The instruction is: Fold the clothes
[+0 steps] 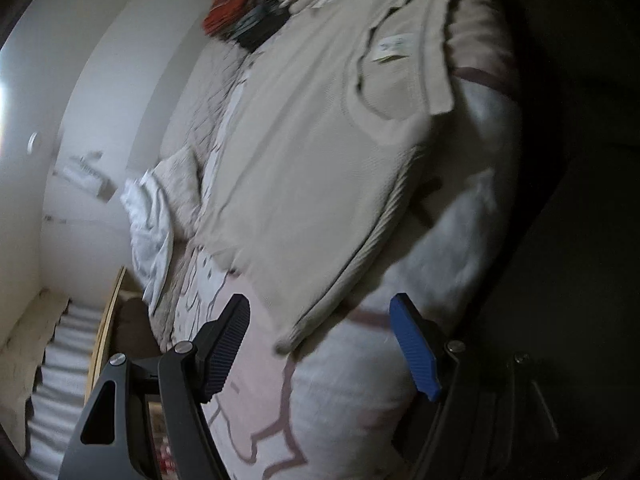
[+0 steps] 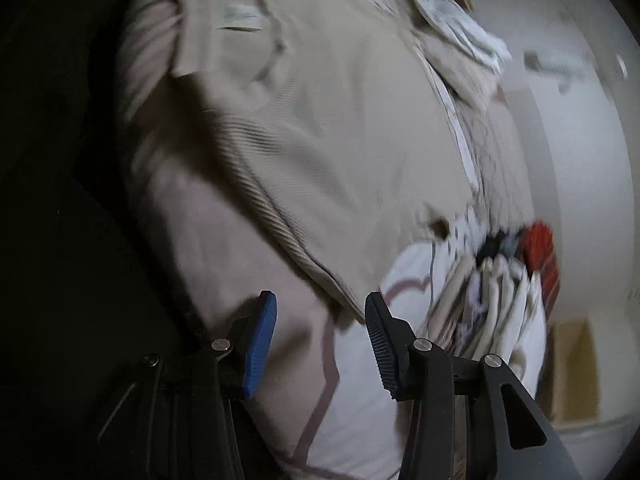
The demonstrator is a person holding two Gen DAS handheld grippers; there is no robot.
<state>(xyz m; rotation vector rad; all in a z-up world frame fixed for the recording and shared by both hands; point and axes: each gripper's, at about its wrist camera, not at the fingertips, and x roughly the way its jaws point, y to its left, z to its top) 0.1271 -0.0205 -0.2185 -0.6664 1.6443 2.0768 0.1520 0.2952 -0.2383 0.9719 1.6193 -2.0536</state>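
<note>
Nearest of all is the left gripper (image 1: pixel 320 344), its black and blue fingers standing wide with nothing between them. Just ahead of the gap lies the bottom corner of the beige sweater (image 1: pixel 304 168), ribbed hem running away up past the blue finger. The sweater is spread flat on the bed cover (image 1: pixel 340 400), a pale one printed with brown outlines, with the collar and a white label at the far end from the jaws.

The right gripper (image 2: pixel 320 344) has a narrower gap, also empty, and it too hovers over bare cover. The sweater's other hem corner sits just beyond its tips, slightly toward the black finger. Past that finger is a row of folded clothes (image 2: pixel 500 292), with something red (image 2: pixel 540 248) at the end. A crumpled white cloth (image 1: pixel 148 224) lies far off, beyond the left gripper's black finger.

Both views are smeared, so fine detail is lost.

To my eye, the sweater is laid out and not yet folded, and the hands are lining up on the hem. Next, each gripper would need to reach its corner, slide one finger under the ribbing and close without catching the cover beneath.
</note>
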